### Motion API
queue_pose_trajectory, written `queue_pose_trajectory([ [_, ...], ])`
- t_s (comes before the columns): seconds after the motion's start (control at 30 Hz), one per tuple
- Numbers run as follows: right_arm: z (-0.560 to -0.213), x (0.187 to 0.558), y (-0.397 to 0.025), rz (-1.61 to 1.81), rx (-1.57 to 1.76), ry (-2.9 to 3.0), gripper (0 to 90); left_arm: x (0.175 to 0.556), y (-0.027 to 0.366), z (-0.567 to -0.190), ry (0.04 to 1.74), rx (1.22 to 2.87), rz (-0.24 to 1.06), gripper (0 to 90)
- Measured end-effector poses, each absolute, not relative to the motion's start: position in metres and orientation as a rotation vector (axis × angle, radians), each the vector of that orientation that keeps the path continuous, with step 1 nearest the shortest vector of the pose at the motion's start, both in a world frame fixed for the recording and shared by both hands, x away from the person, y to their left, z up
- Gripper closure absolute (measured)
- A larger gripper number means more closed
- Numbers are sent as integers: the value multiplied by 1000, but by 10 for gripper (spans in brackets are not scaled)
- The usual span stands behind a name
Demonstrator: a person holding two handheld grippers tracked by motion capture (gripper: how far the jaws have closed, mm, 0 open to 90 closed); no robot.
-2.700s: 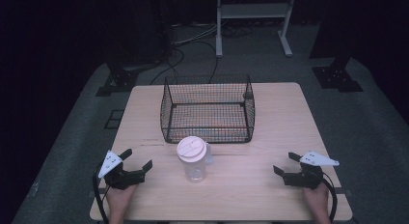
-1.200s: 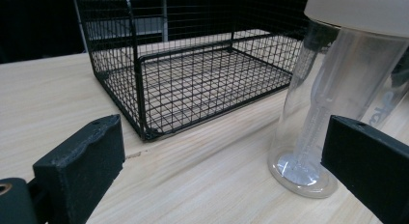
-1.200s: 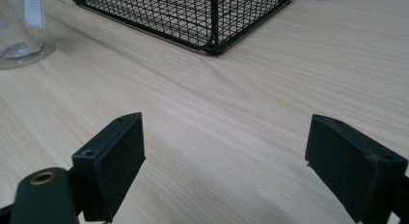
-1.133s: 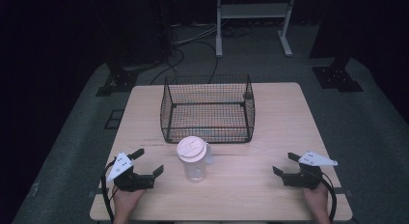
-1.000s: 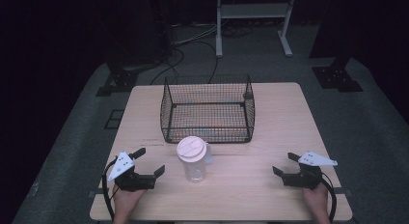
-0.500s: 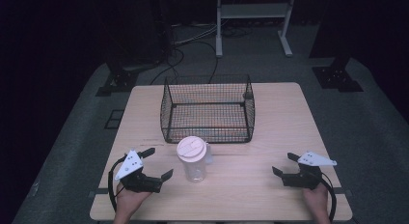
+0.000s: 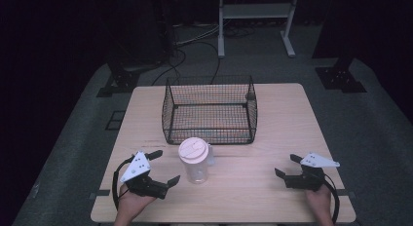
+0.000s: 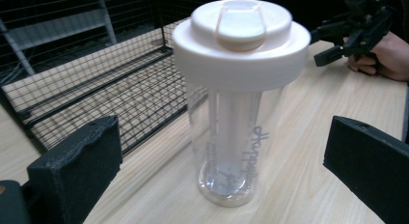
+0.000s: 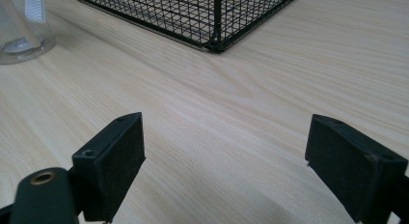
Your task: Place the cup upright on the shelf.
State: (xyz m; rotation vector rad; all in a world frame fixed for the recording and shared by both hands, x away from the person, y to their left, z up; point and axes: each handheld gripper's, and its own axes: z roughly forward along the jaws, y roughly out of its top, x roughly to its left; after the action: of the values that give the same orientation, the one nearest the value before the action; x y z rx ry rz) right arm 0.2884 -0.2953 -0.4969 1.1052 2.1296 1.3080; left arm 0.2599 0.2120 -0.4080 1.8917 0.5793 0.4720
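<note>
the clear plastic tumbler with a wide pale-pink lid [image 7: 194, 160] stands upright on the light wooden worktop [image 7: 272, 133], its long axis vertical, a pale inner tube running down its middle and grey script on its side. it sits just in front of the black wire mesh basket [image 7: 210, 109], near the basket's front wall but apart from it.

the left claw [image 7: 157, 168] is the nearer one: it lies just left of the tumbler and points at it, jaws spread wide and holding nothing. in the left gripper view the tumbler [image 8: 238, 96] stands between and beyond the two black jaws, neither one touching it, so a straight push forward would likely bring the jaws to either side of the clear body below the lid. the overhanging lid is wider than the body, which a grasp should probably stay under.

the right claw [image 7: 287, 167] rests well to the right of the tumbler, also wide and empty, over bare worktop. nothing stands between the left claw and the tumbler; the basket lies behind it.
</note>
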Motion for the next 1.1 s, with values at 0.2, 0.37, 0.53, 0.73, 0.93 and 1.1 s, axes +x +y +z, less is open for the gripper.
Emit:
queue_pose_trajectory([
  [0.2, -497, 288, -295, 1314, 1101, 2132, 129, 265, 202, -402, 575, 1915, 446, 0],
  [0.37, -497, 288, -295, 1317, 1100, 2135, 129, 266, 194, -399, 555, 1939, 456, 0],
  [0.53, -497, 288, -295, 1311, 1089, 2136, 128, 269, 183, -396, 538, 1961, 423, 0],
  [0.73, -497, 288, -295, 1316, 1089, 2134, 129, 275, 176, -392, 536, 1974, 412, 0],
  [0.93, -497, 288, -295, 1319, 1085, 2135, 129, 282, 169, -392, 560, 1998, 400, 0],
  [1.1, -497, 288, -296, 1320, 1083, 2135, 129, 287, 164, -393, 575, 2010, 400, 0],
])
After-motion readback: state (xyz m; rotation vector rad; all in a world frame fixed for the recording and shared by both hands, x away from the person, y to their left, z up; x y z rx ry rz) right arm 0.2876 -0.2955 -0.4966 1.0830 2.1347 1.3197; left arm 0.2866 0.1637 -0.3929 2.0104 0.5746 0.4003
